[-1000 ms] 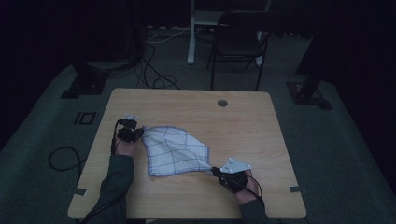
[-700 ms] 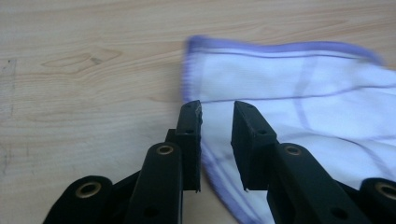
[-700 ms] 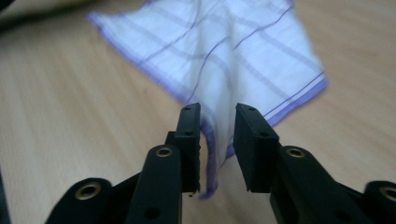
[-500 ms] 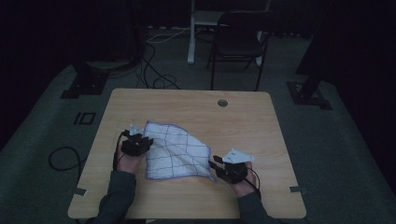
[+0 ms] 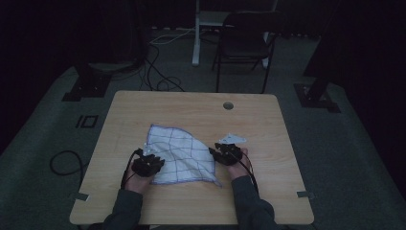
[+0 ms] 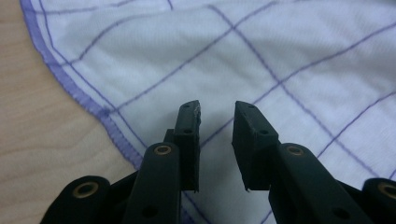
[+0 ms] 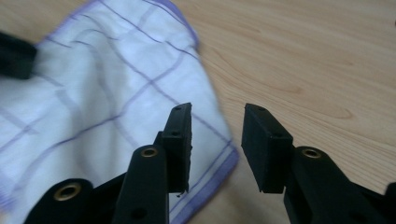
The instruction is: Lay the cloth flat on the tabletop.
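Observation:
A white cloth [image 5: 179,153] with a purple grid and purple hem lies spread on the wooden table [image 5: 191,110]. My left gripper [image 5: 152,160] rests over the cloth's near left edge. Its jaws have just opened and stand apart above the fabric [image 6: 280,56], with nothing between the pads [image 6: 189,135]. My right gripper [image 5: 218,153] sits at the cloth's right edge. Its jaws have just been opening and straddle the hem [image 7: 205,186] and bare wood, gripping nothing. The left gripper [image 7: 14,60] appears as a dark shape beyond the cloth [image 7: 93,93] in the right gripper view.
A round cable hole [image 5: 228,105] sits near the table's far edge. Behind the table stand a dark chair [image 5: 244,43] and a white post [image 5: 196,33]. Cables [image 5: 160,72] trail over the grey floor. Bare wood surrounds the cloth.
Both grippers have let go of the cloth's corners and opened. The left moved toward the person, the right away from the person and a little left. The cloth now lies flatter.

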Motion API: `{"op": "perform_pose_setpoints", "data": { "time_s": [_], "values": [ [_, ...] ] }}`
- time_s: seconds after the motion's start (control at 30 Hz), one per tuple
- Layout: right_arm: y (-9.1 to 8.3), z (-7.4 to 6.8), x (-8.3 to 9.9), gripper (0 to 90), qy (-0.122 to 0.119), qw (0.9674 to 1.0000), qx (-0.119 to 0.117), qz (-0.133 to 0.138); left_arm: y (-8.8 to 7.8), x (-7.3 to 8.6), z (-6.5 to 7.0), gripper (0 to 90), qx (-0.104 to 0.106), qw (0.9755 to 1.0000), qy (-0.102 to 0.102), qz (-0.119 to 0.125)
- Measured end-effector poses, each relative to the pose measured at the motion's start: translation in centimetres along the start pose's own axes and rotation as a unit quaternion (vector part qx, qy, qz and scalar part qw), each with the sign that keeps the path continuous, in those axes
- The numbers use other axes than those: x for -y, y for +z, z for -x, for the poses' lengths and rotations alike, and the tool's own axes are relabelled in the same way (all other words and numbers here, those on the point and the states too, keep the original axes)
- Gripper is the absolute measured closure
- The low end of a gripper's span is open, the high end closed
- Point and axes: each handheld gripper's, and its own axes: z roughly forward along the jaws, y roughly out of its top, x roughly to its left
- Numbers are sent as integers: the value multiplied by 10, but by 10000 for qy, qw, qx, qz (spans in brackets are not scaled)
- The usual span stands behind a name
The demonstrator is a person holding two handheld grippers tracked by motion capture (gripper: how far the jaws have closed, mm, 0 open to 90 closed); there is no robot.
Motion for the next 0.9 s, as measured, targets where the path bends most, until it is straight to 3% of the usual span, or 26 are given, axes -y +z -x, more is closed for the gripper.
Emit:
{"op": "perform_pose_setpoints", "data": {
  "time_s": [0.23,0.4,0.43,0.47,0.53,0.63,0.9],
  "values": [
    [23,13,-1,582,285,9991,-187,-268,0,3,1,729,-15,10000,7,68],
    [29,13,2,593,322,9982,-267,-419,1,3,0,731,-10,9999,8,108],
    [29,12,3,648,283,9983,-278,-430,1,3,0,731,-11,9999,22,111],
    [29,12,3,648,283,9983,-278,-430,1,3,0,731,-11,9999,22,111],
    [29,9,2,806,154,9984,-290,-452,1,3,0,732,-3,9999,14,116],
    [24,10,-2,854,183,9988,-270,-362,1,3,0,733,16,9999,1,113],
    [2,10,-23,870,6,9999,-155,-7,1,3,-4,731,135,9998,-63,104]
  ]
}}
